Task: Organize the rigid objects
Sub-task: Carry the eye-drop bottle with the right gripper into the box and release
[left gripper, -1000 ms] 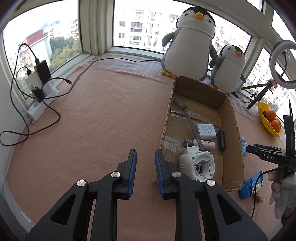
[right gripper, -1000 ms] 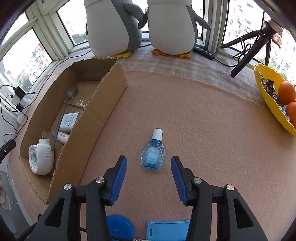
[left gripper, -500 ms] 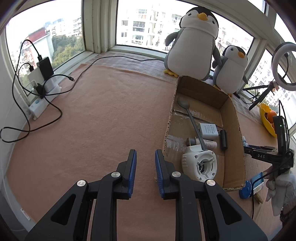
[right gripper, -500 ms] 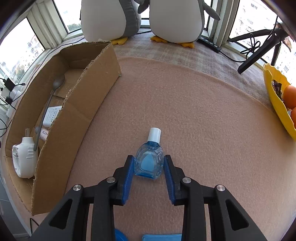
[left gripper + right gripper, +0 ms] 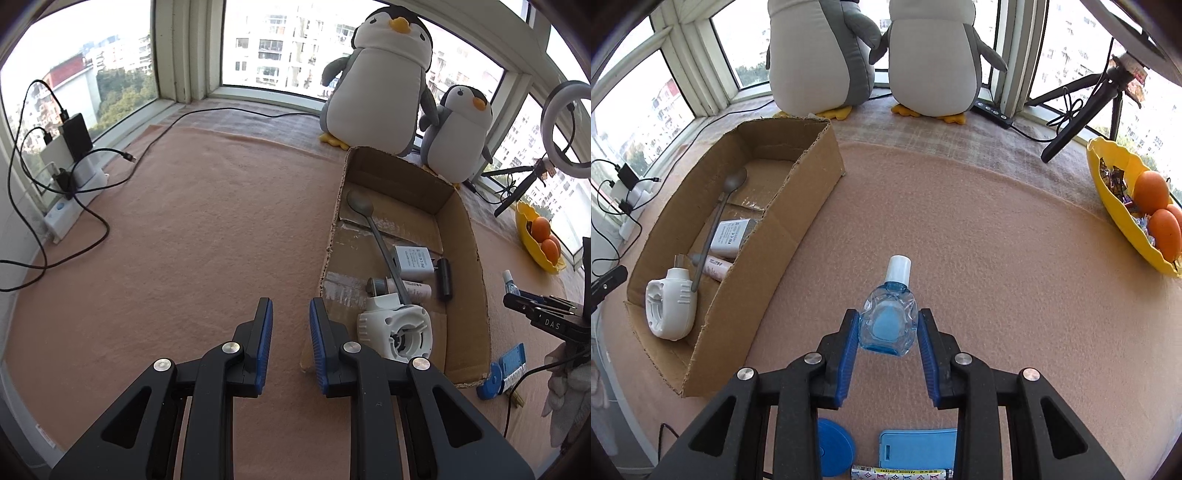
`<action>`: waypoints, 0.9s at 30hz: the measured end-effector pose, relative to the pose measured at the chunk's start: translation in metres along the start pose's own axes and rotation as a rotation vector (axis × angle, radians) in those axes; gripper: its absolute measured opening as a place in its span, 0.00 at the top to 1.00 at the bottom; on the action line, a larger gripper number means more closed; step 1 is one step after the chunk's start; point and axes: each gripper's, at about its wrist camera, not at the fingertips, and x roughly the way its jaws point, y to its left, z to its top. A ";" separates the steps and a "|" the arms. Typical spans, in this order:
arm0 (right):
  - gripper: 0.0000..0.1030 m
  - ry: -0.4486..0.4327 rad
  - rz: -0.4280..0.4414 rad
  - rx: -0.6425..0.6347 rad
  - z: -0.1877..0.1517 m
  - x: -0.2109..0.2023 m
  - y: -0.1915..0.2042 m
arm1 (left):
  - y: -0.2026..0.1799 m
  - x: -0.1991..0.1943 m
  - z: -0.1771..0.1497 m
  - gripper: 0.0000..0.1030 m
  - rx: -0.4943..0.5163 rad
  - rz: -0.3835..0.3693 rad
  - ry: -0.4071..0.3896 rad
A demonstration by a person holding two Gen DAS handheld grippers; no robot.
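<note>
Right gripper (image 5: pixel 888 330) clamped on blue bottle (image 5: pixel 888 325); we lift clear, then left over cardboard box (image 5: pixel 798 206) wall; left gripper (image 5: pixel 291 325) holds nothing, nearly closed

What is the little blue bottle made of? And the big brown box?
The bottle looks like clear, shiny plastic: you can see through it, with a blue tint and a white cap. The box looks like plain cardboard, dull brown with rough, wavy cut edges.

Both wrist views face down-forward, close – share cardboard box (image 5: pixel 476 258).
</note>
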 end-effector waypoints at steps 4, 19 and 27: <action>0.72 -0.051 0.020 0.003 0.002 -0.024 0.007 | -0.004 0.006 0.005 0.82 0.014 -0.014 0.005; 0.72 -0.154 0.111 -0.066 0.020 -0.070 0.064 | -0.015 0.035 0.019 0.61 0.066 -0.043 0.023; 0.72 -0.141 0.135 -0.111 0.030 -0.058 0.100 | -0.014 0.046 0.019 0.68 0.069 -0.065 0.041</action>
